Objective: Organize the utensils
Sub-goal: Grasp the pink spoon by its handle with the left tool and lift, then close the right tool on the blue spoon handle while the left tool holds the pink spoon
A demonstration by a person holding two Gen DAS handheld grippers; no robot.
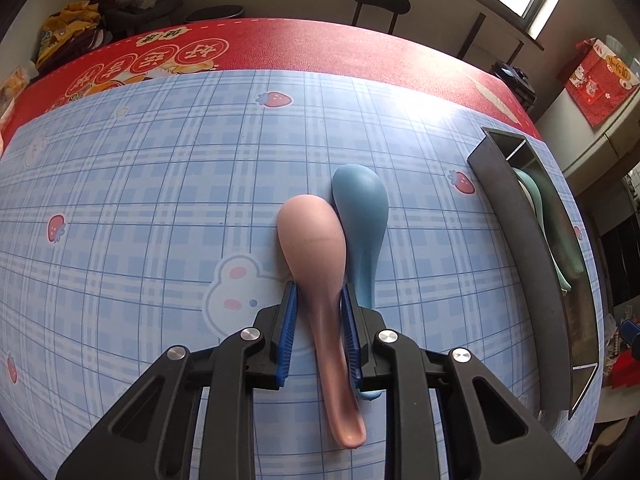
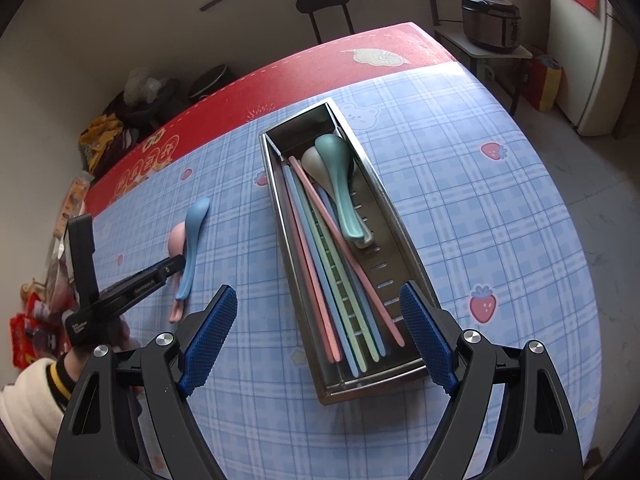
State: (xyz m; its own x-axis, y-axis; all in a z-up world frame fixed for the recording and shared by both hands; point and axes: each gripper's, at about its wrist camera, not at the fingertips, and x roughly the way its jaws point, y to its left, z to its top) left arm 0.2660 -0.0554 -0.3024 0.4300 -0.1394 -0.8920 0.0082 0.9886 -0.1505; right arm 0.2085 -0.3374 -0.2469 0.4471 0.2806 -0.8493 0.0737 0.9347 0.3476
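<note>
Left gripper (image 1: 318, 300) around one pink spoon (image 1: 314, 240), right gripper (image 2: 318, 336) wide apart.

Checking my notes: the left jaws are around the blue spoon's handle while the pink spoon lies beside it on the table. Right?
Colours are swapped. The left wrist view shows the left gripper with its jaws around the pink spoon's handle; the blue spoon lies beside it on the table.

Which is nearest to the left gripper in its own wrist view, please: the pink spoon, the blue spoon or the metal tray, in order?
1. Pink spoon: handle between the left gripper's pads.
2. Blue spoon: beside the pink one, just outside the right pad.
3. Metal tray: far off at the right edge.
</note>
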